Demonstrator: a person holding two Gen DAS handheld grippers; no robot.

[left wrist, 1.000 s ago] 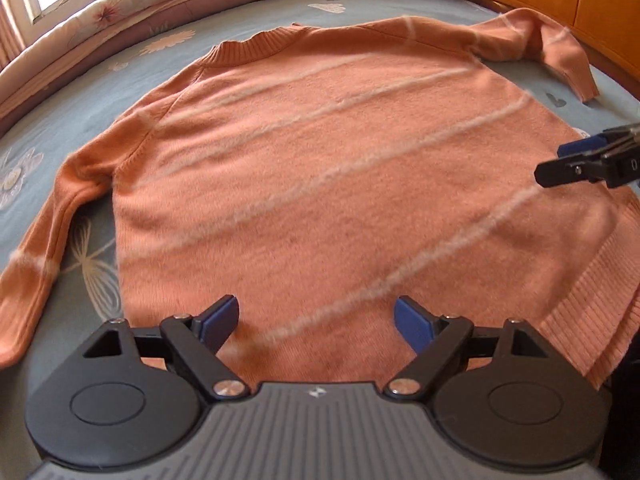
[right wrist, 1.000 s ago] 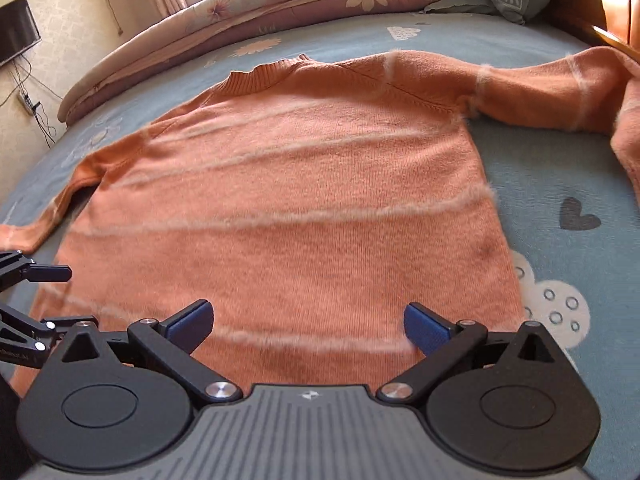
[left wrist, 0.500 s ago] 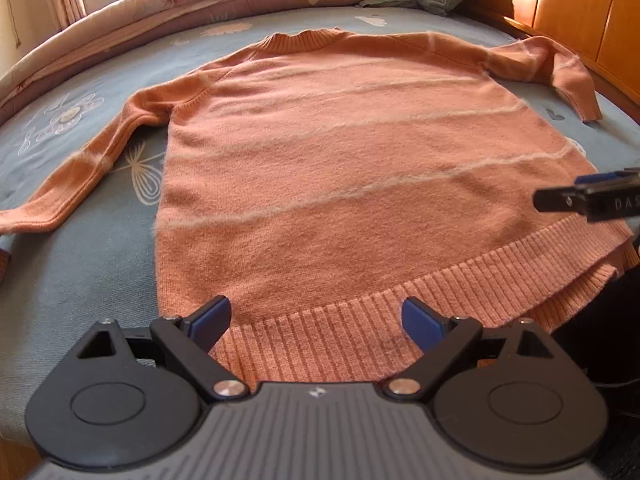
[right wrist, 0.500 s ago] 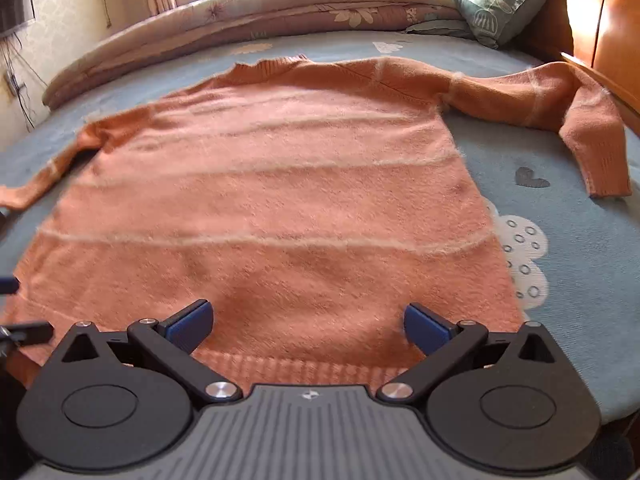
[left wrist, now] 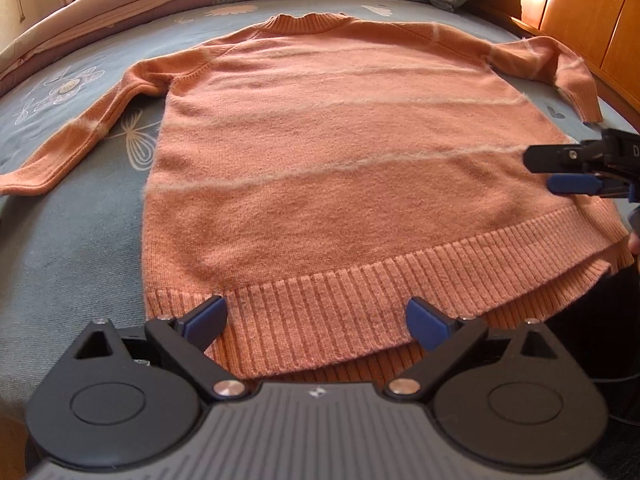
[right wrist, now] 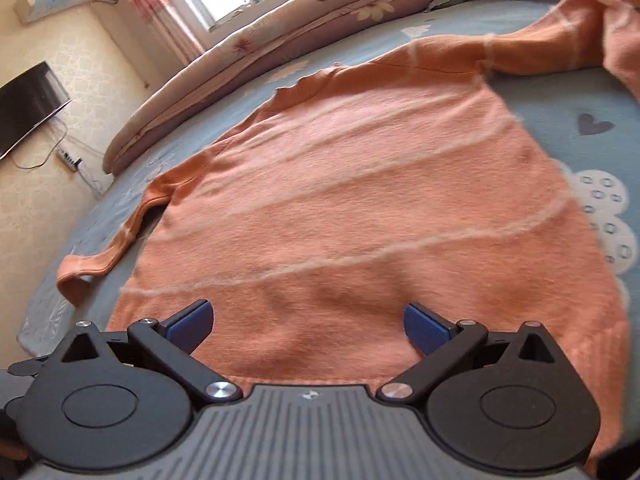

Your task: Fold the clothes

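Left wrist view showed your left gripper (left wrist: 316, 322) with jaws just widened, nothing pinched, over the near ribbed hem of the orange sweater (left wrist: 340, 160) lying flat on the bed (left wrist: 72, 240). To the right, your right gripper (right wrist: 306, 326) gaped too, empty, above the sweater's near right part.

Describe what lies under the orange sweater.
The orange sweater lies flat on a blue patterned bedsheet, visible all round it. The sheet directly beneath is covered, so anything there cannot be seen.
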